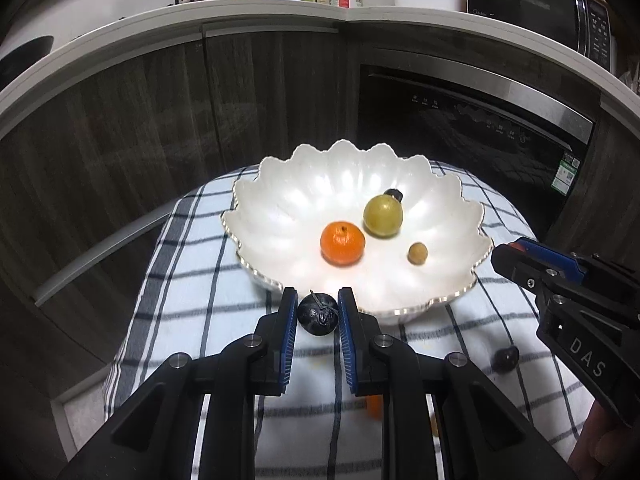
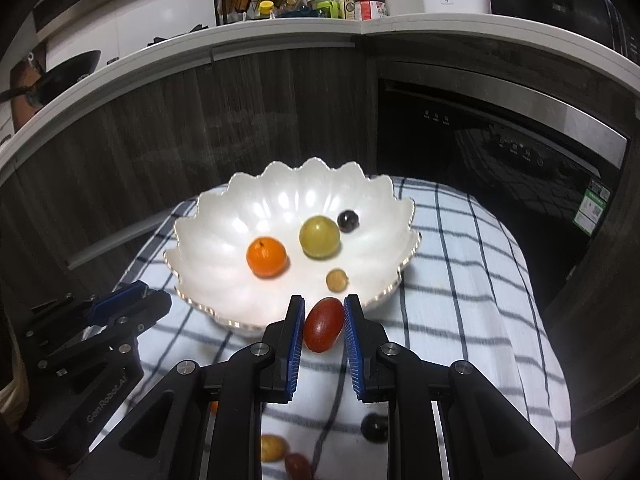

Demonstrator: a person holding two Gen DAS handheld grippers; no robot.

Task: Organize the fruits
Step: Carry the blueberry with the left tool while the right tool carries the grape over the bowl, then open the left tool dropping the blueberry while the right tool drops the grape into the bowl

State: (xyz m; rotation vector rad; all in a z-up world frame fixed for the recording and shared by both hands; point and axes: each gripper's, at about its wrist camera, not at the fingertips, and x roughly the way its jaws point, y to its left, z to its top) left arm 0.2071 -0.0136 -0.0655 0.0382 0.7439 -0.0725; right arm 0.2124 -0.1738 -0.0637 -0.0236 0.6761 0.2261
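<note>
"das" on the right gripper [image 1: 505, 258], "genrobot.ai" on the left gripper [image 2: 154, 300]

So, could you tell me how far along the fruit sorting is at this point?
Done: the white bowl holds an orange, green fruit, dark grape and small tan fruit. In hand: left gripper grips a dark fruit, right gripper a red tomato. Left: several fruits on the checked cloth.

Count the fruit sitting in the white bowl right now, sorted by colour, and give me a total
Fruit inside the white bowl:
Orange: 1, the orange fruit
Green: 1, the green fruit
Dark: 1, the dark grape
Tan: 1, the small tan fruit
Total: 4
</note>
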